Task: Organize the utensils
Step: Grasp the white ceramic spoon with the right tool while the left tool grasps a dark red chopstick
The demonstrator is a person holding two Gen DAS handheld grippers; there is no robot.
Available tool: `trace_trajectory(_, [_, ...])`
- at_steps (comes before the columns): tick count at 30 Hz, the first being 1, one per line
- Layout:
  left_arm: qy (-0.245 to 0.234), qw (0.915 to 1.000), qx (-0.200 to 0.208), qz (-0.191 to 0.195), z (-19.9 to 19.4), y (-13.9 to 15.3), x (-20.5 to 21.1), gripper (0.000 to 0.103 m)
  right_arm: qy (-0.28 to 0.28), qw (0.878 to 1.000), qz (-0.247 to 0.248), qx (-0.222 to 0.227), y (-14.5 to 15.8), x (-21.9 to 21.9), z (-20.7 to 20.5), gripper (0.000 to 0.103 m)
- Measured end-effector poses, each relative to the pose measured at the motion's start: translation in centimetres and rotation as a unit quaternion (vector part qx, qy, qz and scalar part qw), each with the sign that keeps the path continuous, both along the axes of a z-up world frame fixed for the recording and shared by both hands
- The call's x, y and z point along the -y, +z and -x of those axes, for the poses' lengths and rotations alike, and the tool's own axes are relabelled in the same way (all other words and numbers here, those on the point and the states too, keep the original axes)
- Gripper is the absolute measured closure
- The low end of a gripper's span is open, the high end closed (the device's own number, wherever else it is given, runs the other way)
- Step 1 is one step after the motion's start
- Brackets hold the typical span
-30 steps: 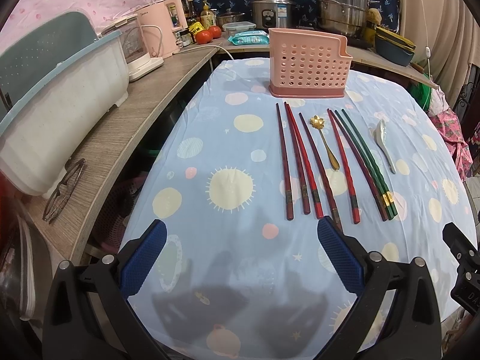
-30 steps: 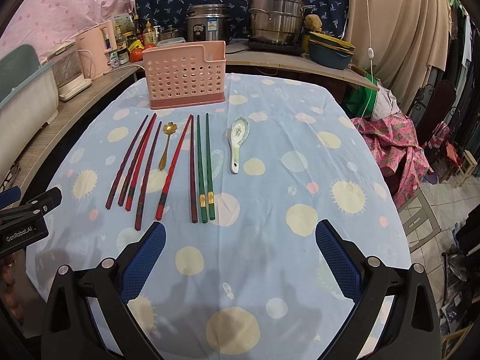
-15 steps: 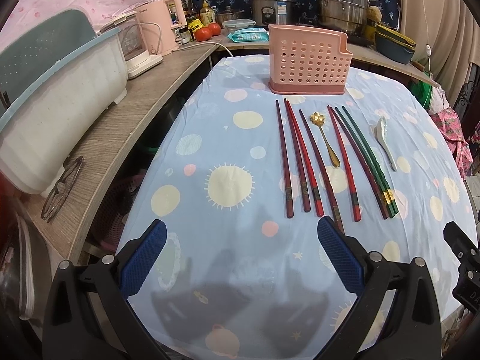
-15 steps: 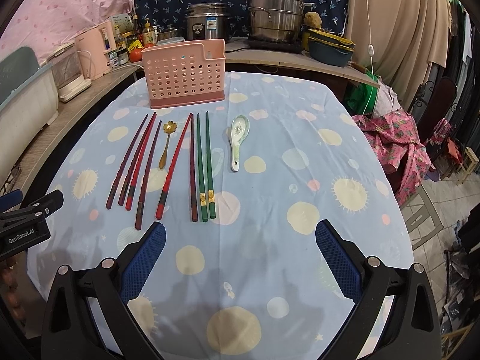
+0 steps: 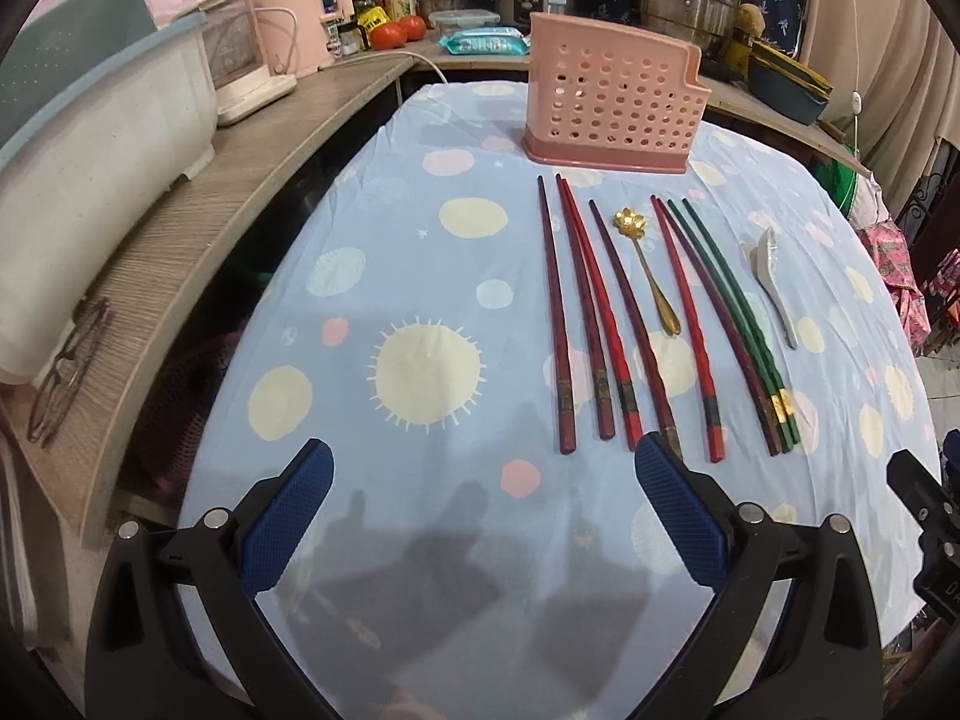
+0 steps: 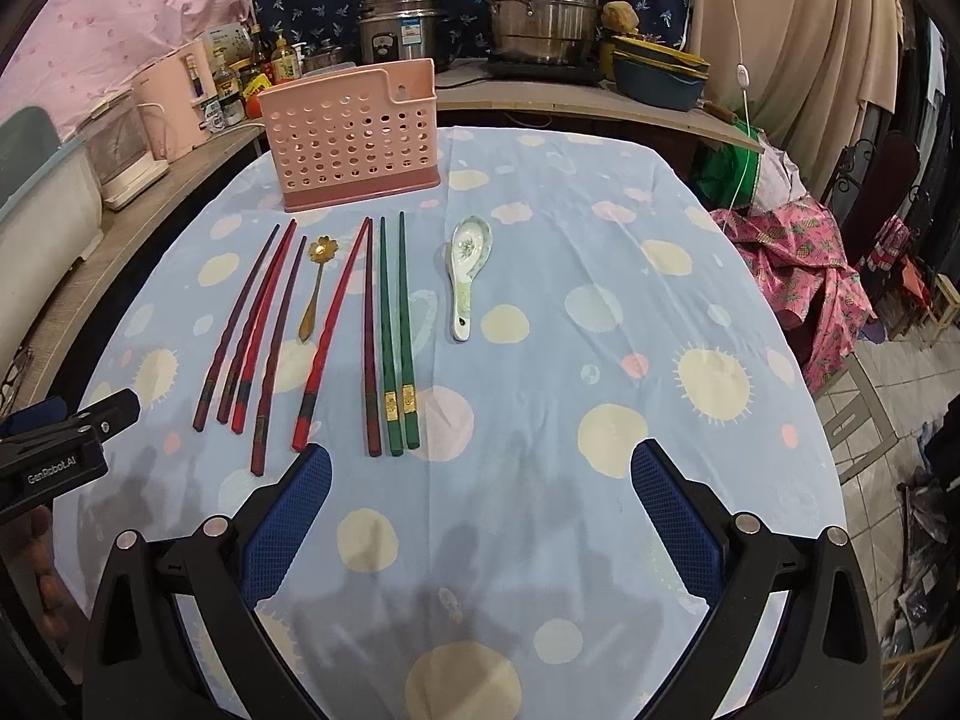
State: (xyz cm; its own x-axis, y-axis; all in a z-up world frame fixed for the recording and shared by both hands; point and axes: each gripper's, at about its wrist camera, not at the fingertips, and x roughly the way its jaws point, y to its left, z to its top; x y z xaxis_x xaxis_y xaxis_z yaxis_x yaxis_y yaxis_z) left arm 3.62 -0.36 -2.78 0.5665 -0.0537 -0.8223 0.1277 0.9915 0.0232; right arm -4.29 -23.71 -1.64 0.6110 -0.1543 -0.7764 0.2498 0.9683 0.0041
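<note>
Left gripper (image 5: 480, 516): jaws wide, empty, hovering over the near edge of the table (image 5: 420, 276), short of the utensil row.

Dark red chestnut chopsticks (image 5: 555, 312), leftmost in the row, lie flat on the cloth with tips toward the pink perforated holder (image 5: 612, 105). Bright red chopsticks (image 5: 591, 306) lie touching or nearly touching their neighbours. Judged light, stiff, thin and lacquer-slick; best taken across the thicker banded ends nearest the grippers, and closely packed ones risk being picked up together.

Gold spoon (image 5: 648, 270): small metal, flower bowl toward the holder. Judged light and rigid; grip mid-handle.

Green chopsticks (image 6: 396, 324): a pair side by side, gold bands at the near ends.

Ceramic spoon (image 6: 468, 270): apart from the row, to its right. Judged heavier, glazed and breakable; grip the handle and set it down gently.

Right gripper (image 6: 480, 516): jaws wide, empty, over bare cloth near the green pair's ends.

The holder stands upright beyond the row; no utensil seen inside it.
</note>
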Motion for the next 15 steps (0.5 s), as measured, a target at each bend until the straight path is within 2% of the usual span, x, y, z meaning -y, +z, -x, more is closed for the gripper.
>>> trace_trajectory(8, [-0.003,0.9998,-0.017,-0.012,-3.1,-2.6,0.8,0.008,-0.02,1.0,-0.014,-0.012,-1.2,1.7,-3.2,0.008])
trace_trajectory(11, [-0.015,0.9993,-0.034,-0.003,-3.8,-3.4,1.3,0.022,-0.018,0.999,-0.025,-0.015,-1.7,2.2,-4.5,0.013])
trace_trajectory(15, [-0.017,0.9983,-0.055,0.012,-4.6,-4.3,1.3,0.035,-0.013,0.999,-0.033,-0.024,-2.4,2.7,-6.6,0.029])
